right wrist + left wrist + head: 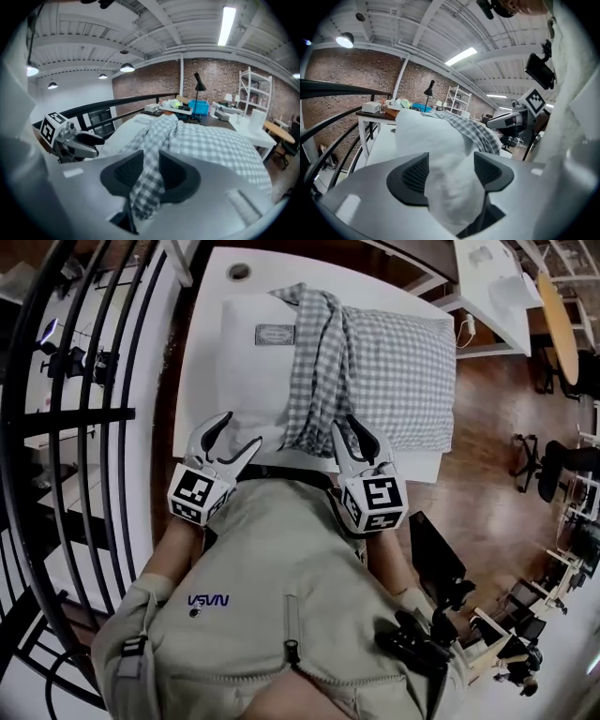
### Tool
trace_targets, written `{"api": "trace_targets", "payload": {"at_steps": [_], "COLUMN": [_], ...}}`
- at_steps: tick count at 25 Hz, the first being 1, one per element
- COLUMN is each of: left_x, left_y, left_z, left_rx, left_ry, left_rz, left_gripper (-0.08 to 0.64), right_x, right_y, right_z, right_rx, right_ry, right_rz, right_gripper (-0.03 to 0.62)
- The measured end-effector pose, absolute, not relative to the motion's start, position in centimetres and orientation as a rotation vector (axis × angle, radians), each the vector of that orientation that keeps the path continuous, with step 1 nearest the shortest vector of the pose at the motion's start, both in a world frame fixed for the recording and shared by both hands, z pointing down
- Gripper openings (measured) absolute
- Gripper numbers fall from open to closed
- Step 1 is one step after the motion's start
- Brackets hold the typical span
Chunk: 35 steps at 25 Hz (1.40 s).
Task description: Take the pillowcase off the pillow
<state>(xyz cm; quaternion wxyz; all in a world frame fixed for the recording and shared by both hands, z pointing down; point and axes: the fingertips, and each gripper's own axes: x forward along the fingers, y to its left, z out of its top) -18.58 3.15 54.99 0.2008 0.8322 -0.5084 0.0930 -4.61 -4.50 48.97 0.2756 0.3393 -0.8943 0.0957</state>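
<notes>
A white pillow (253, 371) lies on a white table (202, 352). Its grey-checked pillowcase (394, 371) covers the right part and is bunched into a ridge across the middle, leaving the left end bare. My left gripper (239, 430) stands open at the pillow's near left corner. In the left gripper view that white corner (450, 187) bulges between the wide-apart pads of the left gripper (451, 171). My right gripper (354, 432) is at the bunched edge. In the right gripper view a strip of checked cloth (147, 183) hangs loosely between the parted jaws of the right gripper (151, 168).
A black metal railing (84, 427) runs along the left of the table. Wooden floor (487, 456) lies to the right, with office chairs (553, 465) and another white desk (497, 287) beyond. The person's beige jacket (281, 596) fills the near foreground.
</notes>
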Motion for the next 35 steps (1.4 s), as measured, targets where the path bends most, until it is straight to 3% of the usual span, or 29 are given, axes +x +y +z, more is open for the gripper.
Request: {"api": "trace_targets", "payload": {"at_steps": [7,10,12,14,15,17,21,25,29,35], "left_x": [-14.7,-15.5,-16.0,-16.1,-16.1,-16.4,-18.9,-21.9,-23.1,-20.1], "left_y": [4.8,4.0,2.9,1.7,1.4,1.2,0.8,0.3,0.7,2.5], "left_z": [58.6,61.2,61.1,58.6,57.1,54.7,50.8,49.2,52.0,59.2], "left_rx": [2.255,2.161,2.100,2.086,2.088,2.089,2.049,1.988,1.904,1.841], "left_ry": [-1.479,-1.603,-1.697,-1.789,-1.832,-1.911,-2.070,-2.158,-2.092,-1.936], "left_rz": [0.611,0.814,0.860,0.830,0.807,0.755,0.619,0.535,0.474,0.489], "left_gripper": [0.339,0.248,0.098,0.037,0.031,0.028,0.021,0.021,0.021,0.029], "right_x": [-4.2,-4.5,-4.6,-4.7,-4.8,-4.7,-2.3,5.1,10.8,11.1], "right_y": [0.3,1.7,1.9,0.9,0.2,-0.7,-2.6,-6.2,-8.5,-7.5], "right_z": [52.7,55.2,57.6,58.9,58.9,57.6,51.8,50.1,54.3,60.0], "right_rx": [0.604,0.473,0.419,0.432,0.457,0.515,0.706,0.916,0.965,0.885], "right_ry": [-2.444,-2.414,-2.343,-2.282,-2.269,-2.285,-2.309,-2.193,-2.049,-2.047], "right_rz": [0.289,0.289,0.171,-0.032,-0.122,-0.241,-0.393,-0.395,-0.323,-0.147], "right_gripper": [0.147,0.168,0.173,0.142,0.083,0.026,0.009,0.009,0.009,0.009]}}
